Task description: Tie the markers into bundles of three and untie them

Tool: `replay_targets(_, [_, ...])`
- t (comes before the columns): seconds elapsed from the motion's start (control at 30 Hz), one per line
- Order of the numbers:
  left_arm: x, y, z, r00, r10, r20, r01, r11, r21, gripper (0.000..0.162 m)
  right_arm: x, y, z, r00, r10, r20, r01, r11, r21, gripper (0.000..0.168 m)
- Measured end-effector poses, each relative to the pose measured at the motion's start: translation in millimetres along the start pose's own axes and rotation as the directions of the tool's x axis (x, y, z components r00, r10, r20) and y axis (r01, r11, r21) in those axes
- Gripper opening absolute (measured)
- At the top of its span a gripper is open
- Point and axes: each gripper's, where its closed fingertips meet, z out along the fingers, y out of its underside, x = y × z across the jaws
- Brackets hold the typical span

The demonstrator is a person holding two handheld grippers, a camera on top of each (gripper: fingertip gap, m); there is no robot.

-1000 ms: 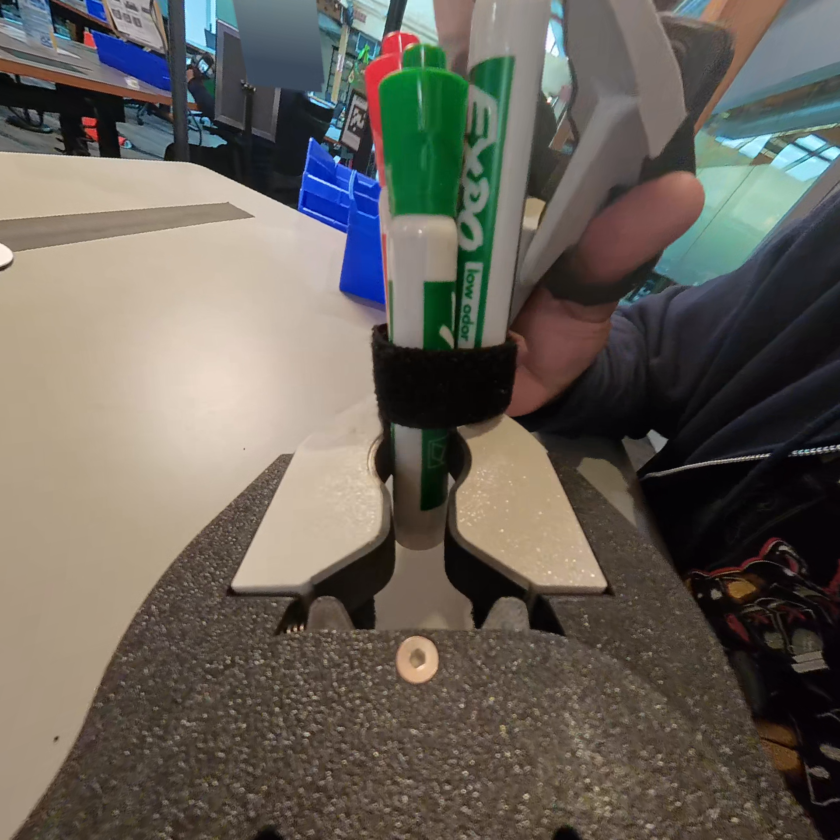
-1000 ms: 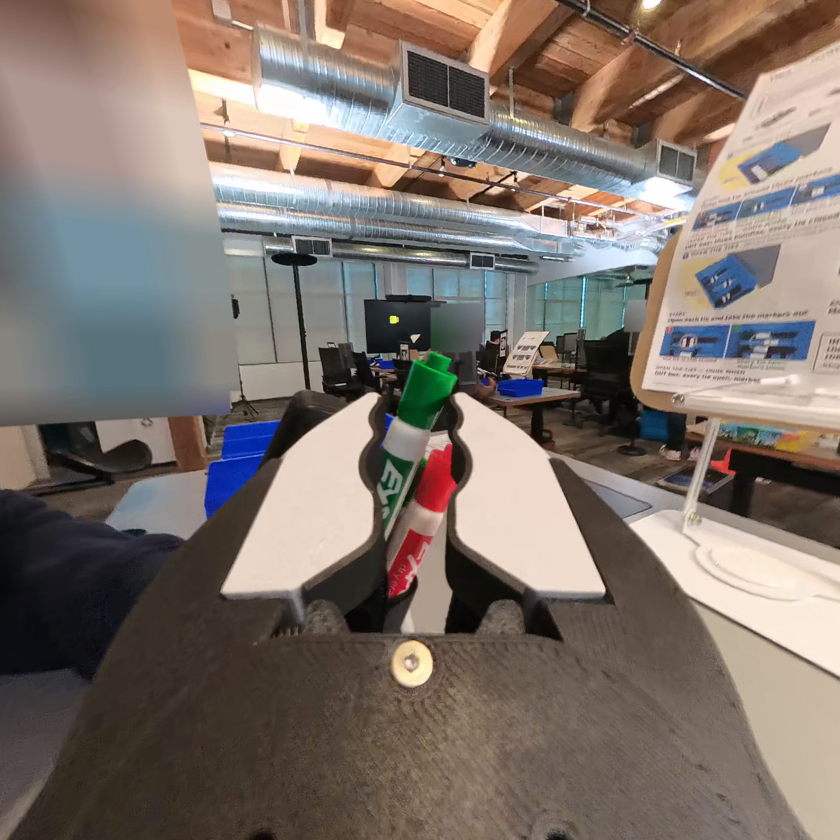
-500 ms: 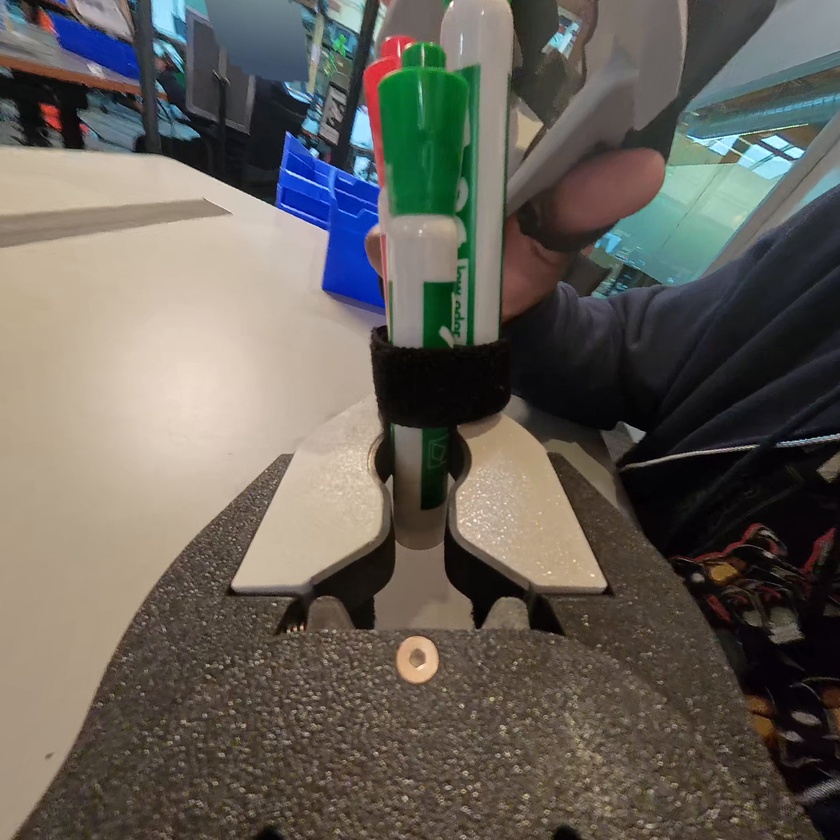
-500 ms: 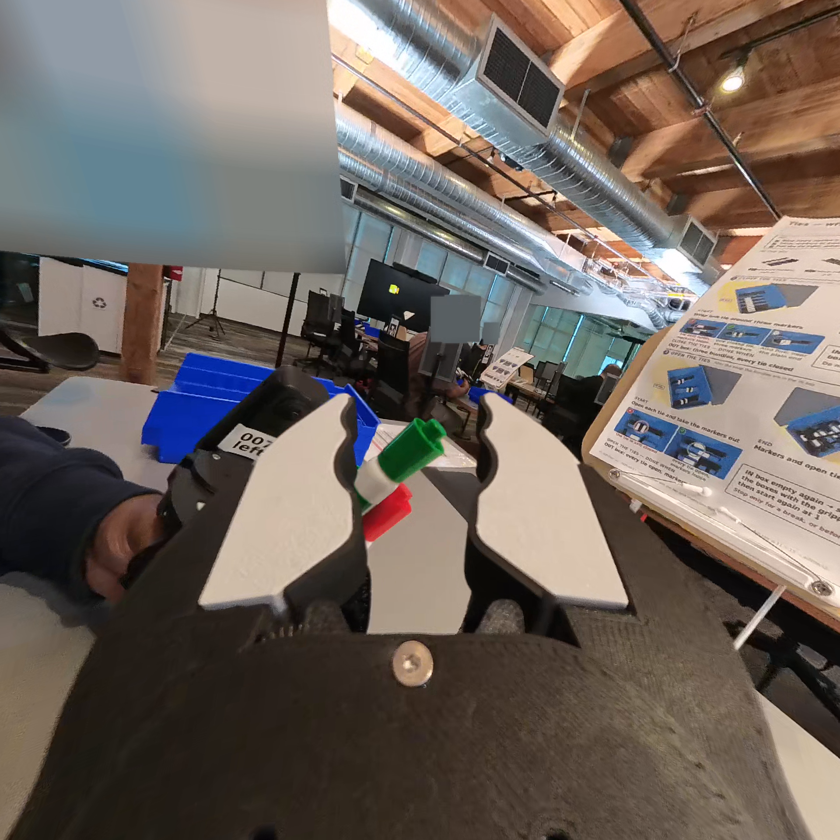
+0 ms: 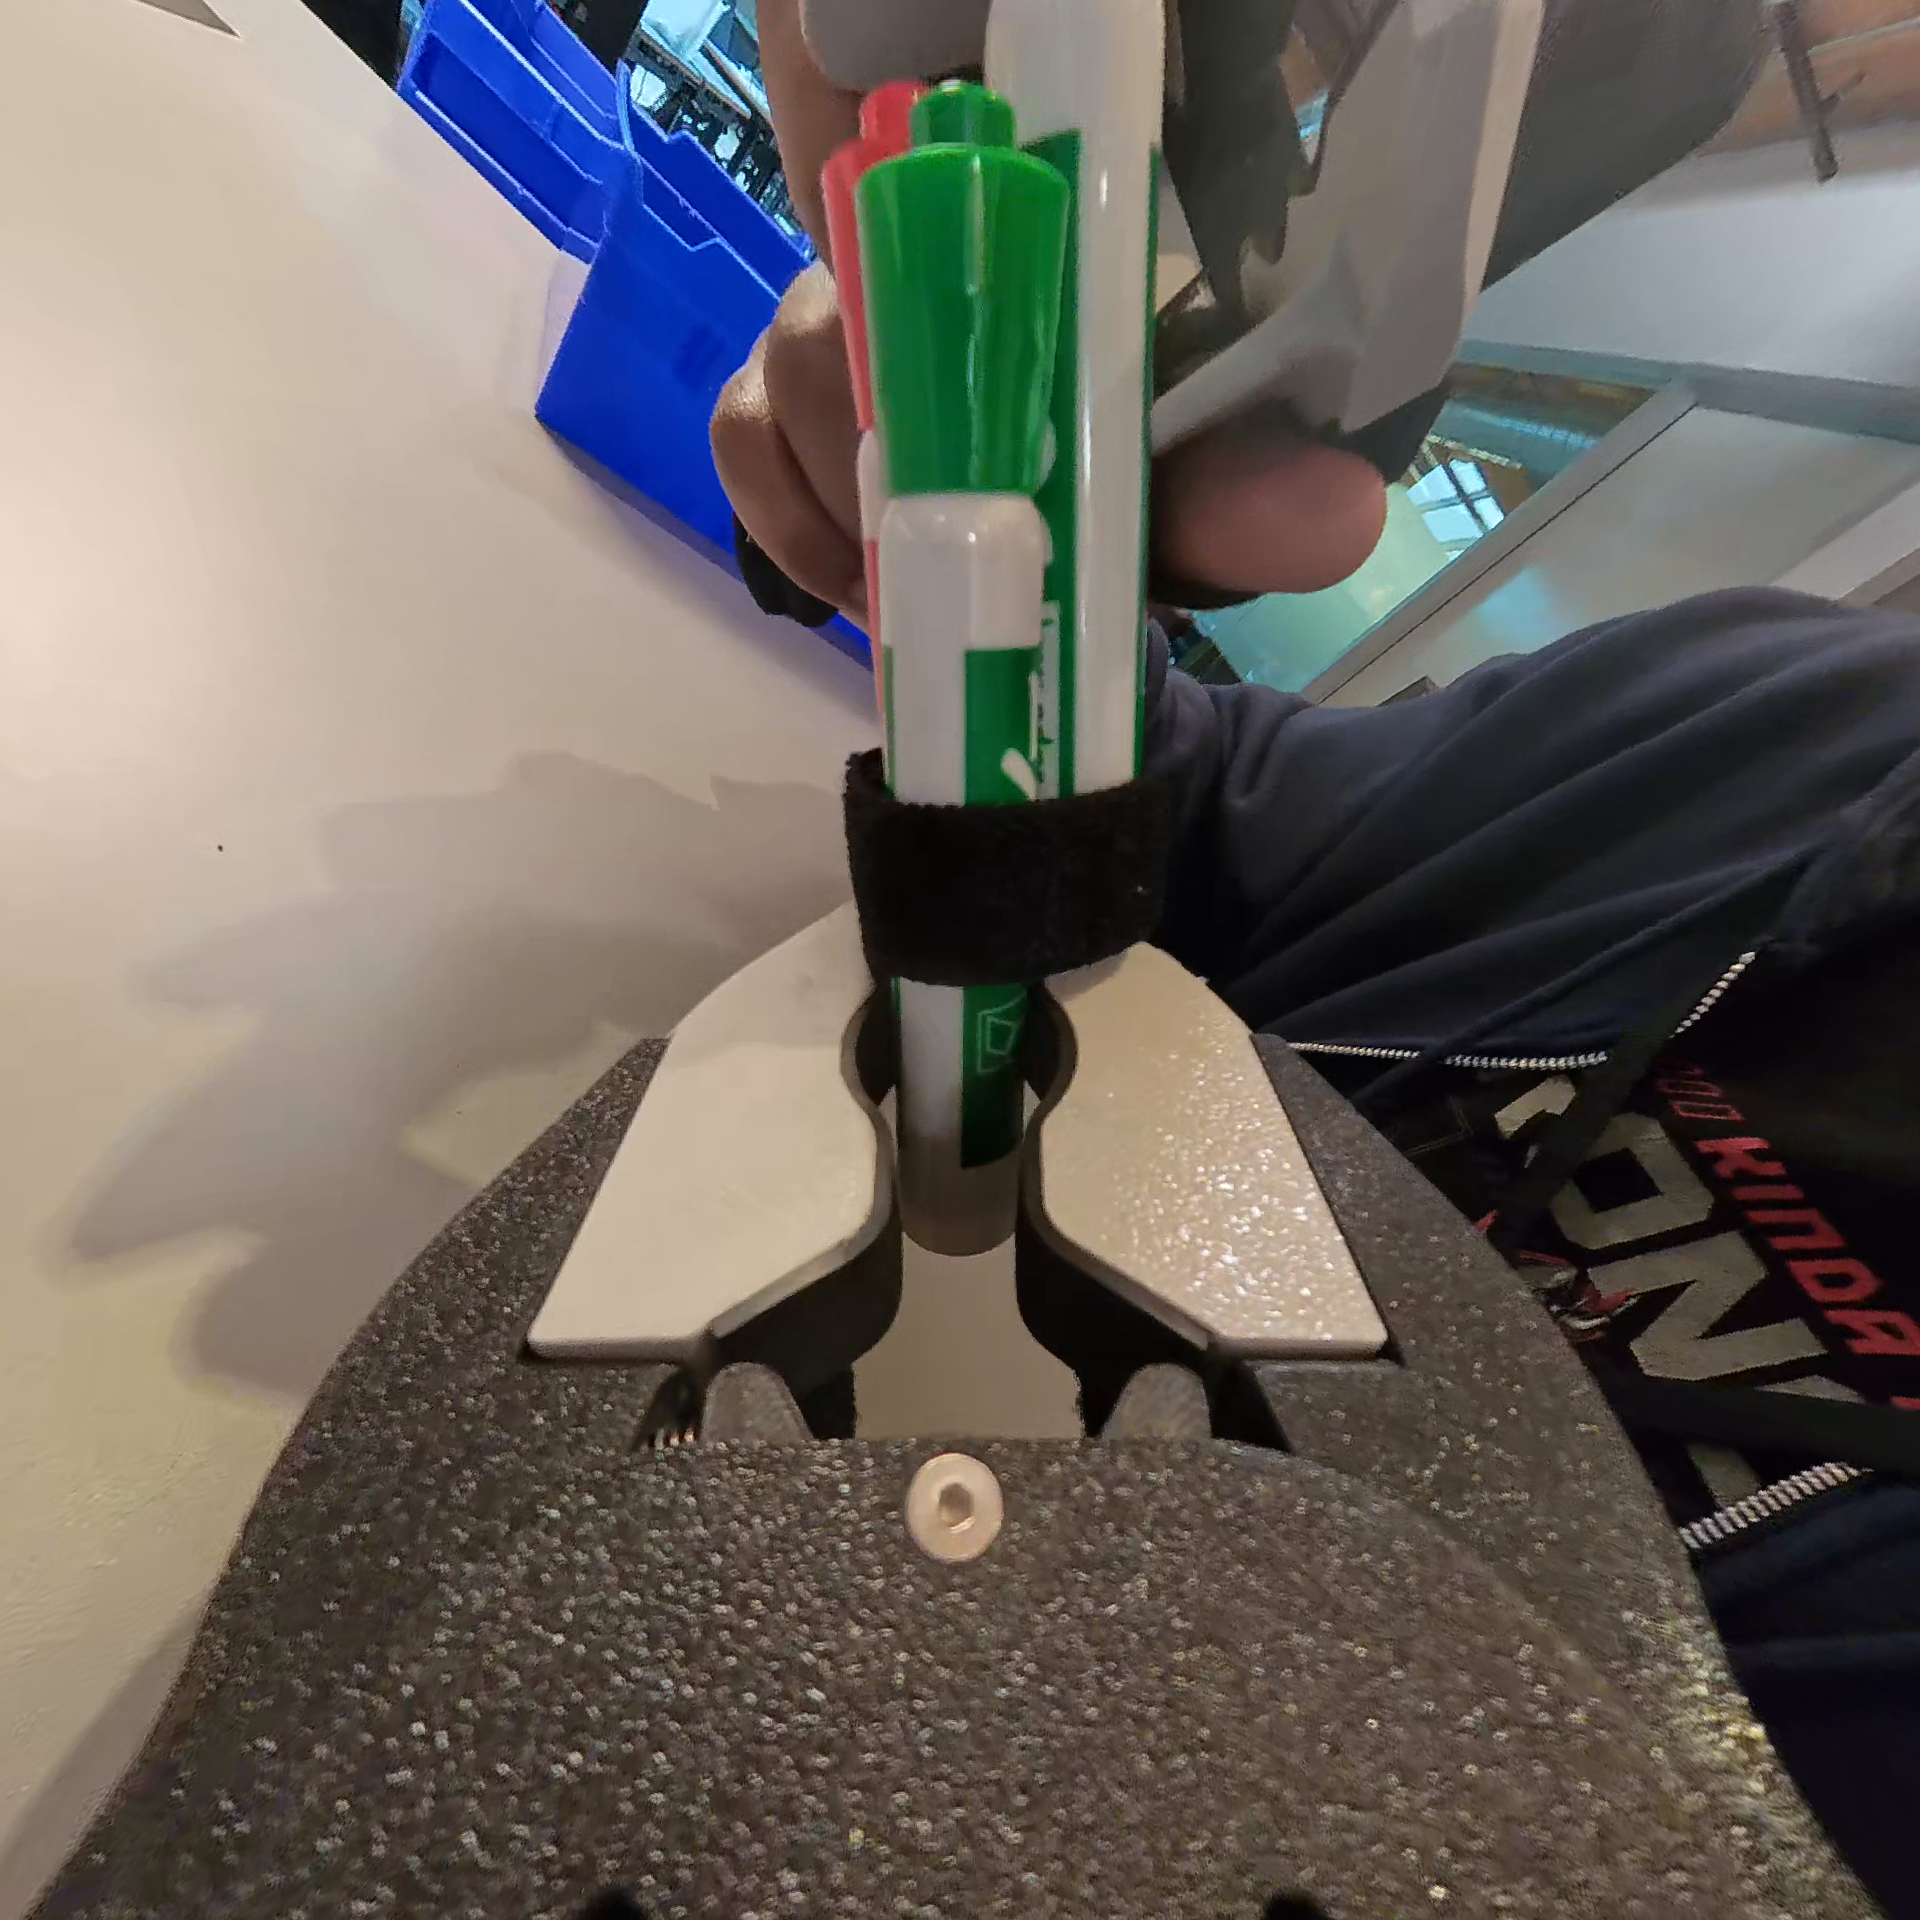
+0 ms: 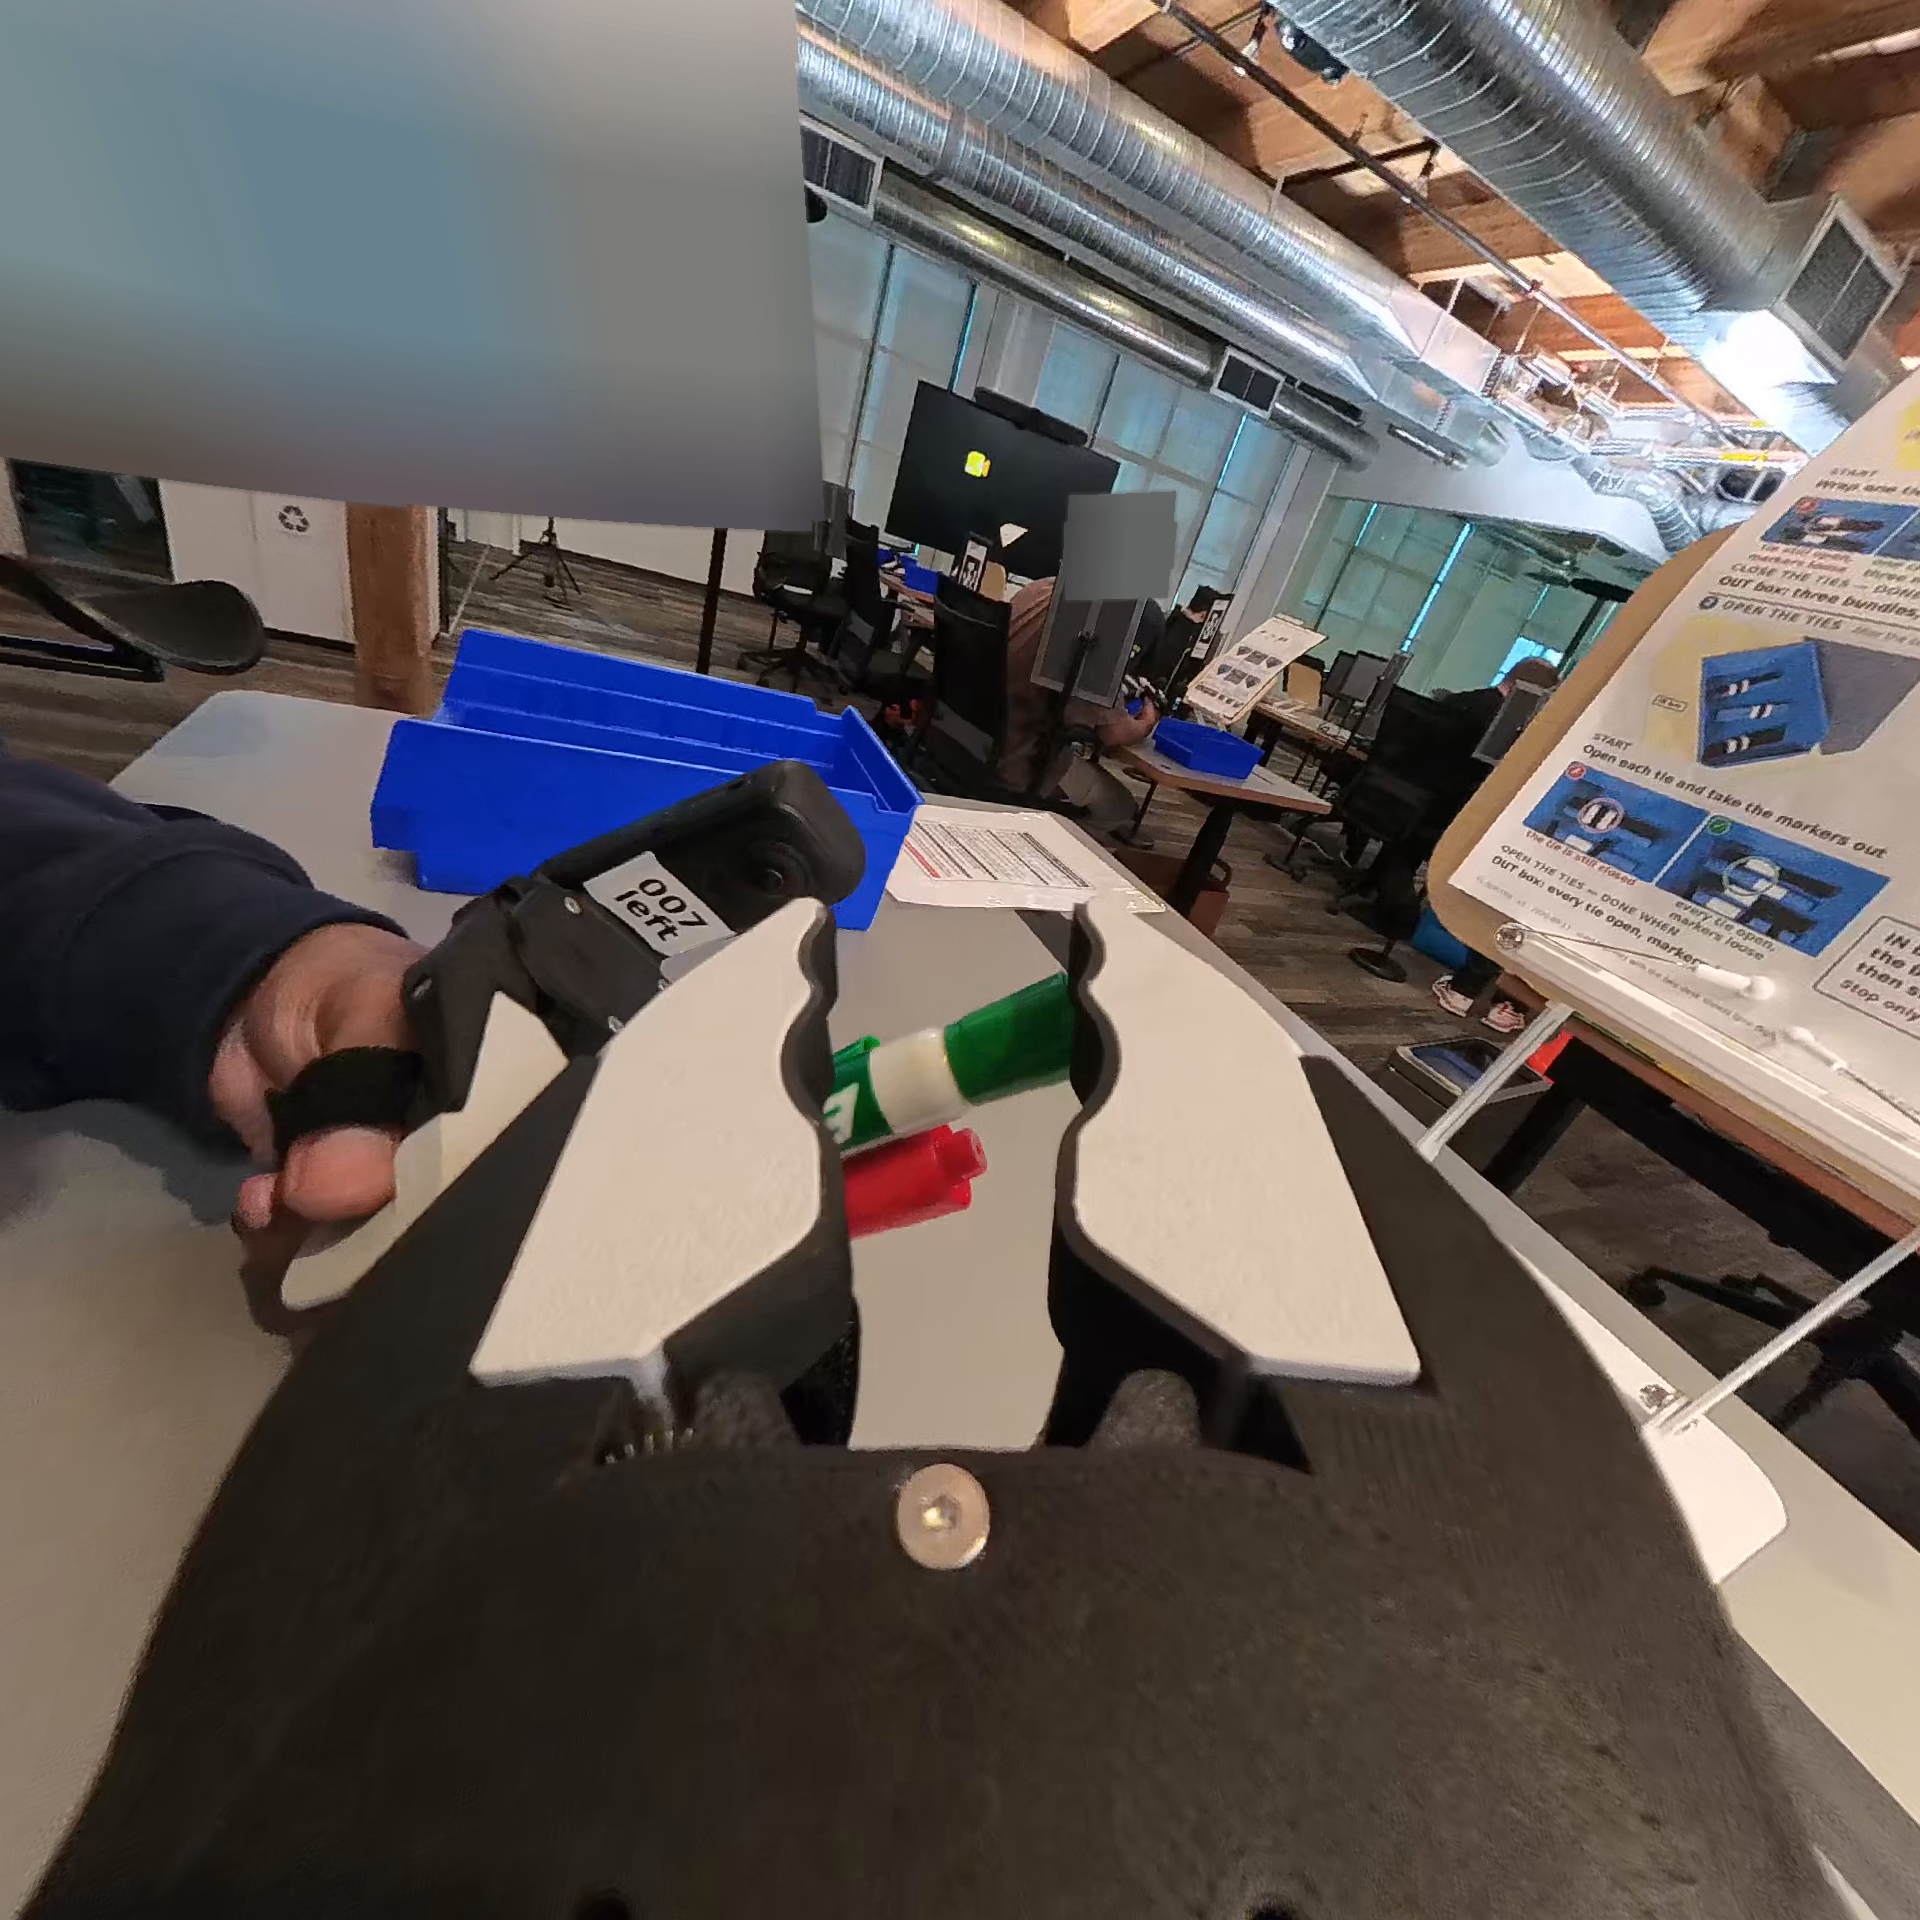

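A bundle of three markers, two green and one red, is bound by a black hook-and-loop strap. My left gripper is shut on the bundle's lower end, just below the strap. In the right wrist view the green cap and the red cap lie across the gap of my right gripper, which is open around them. The green cap's tip is at the right finger. The right gripper also shows in the left wrist view, beside the bundle's top. The left gripper shows in the right wrist view, held by a hand.
A blue bin stands on the white table behind the grippers; it also shows in the left wrist view. A printed sheet lies beside it. An instruction board stands on a clear stand at the right. The person's dark sleeve is close by. About 12 cm separates my left fingertips from my right.
My right gripper has opened off the bundle's cap ends and swung down. The bundle now lies across its gap instead of pointing up. My left gripper keeps its hold and has tilted.
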Motion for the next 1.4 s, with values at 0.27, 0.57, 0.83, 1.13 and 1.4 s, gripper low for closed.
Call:
replay_targets(0.27, [-6,-5,-5,1.0,-0.028,-0.001,0.028,0.999,0.043,0.02,10,16,-11,0.97,0.242,0.032,-0.242,0.97,-0.016,0.064])
replay_targets(0.57, [-12,7,2,0.991,-0.131,0.015,0.131,0.991,-0.003,0.021,-39,70,-15,0.625,0.76,0.179,-0.73,0.65,-0.211,0.077])
replay_targets(0.83, [-12,24,11,0.993,-0.107,0.04,0.11,0.99,-0.093,0.021,-65,79,-10,0.462,0.854,0.242,-0.79,0.519,-0.325,0.063])
replay_targets(1.13, [-13,24,11,0.991,-0.132,0.035,0.134,0.987,-0.087,0.021,-65,77,-10,0.411,0.878,0.245,-0.82,0.474,-0.322,0.036])
replay_targets(1.4, [-11,24,11,0.99,-0.136,0.023,0.138,0.987,-0.088,0.021,-64,76,-10,0.363,0.898,0.247,-0.842,0.43,-0.326,0.032])
